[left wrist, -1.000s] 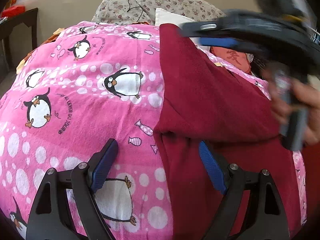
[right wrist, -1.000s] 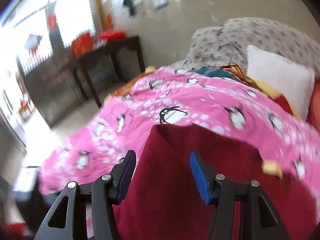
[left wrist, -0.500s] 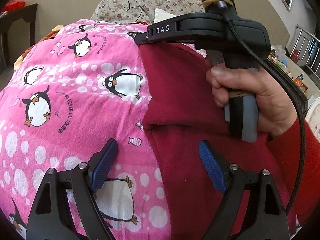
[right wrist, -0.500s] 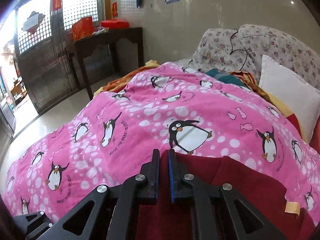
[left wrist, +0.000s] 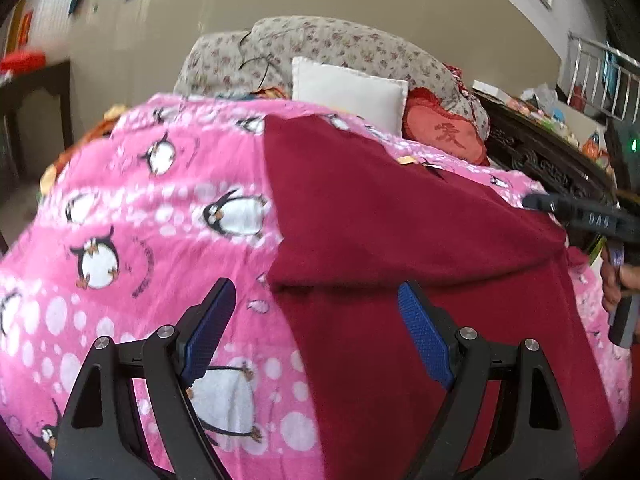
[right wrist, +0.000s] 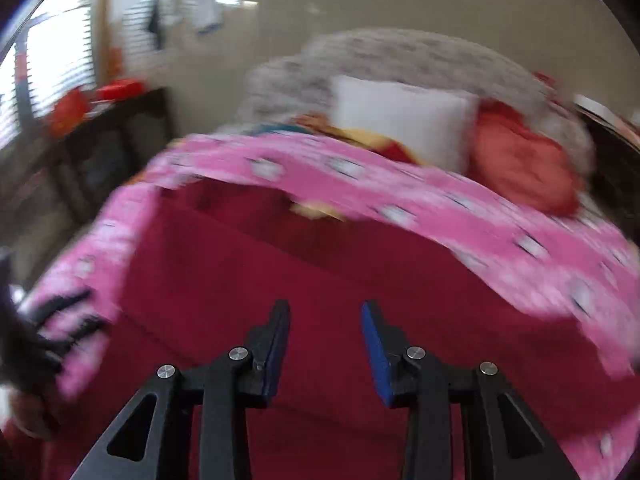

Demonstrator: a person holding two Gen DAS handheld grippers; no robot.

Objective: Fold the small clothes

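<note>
Garment [left wrist: 400, 216] folded on blanket [left wrist: 160, 208]; right hand-held gripper [right wrist: 325, 344] opening, empty

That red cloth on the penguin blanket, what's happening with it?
A person is folding a dark red garment on a pink penguin blanket, with a two-finger gripper in each hand. One part of the garment already lies folded over the rest. The left gripper is wide open above the garment's left edge, holding nothing. The right gripper, at the garment's right side, has just been opening its jaws, and no cloth is pinched between them. Right now neither gripper grips the garment.
</note>
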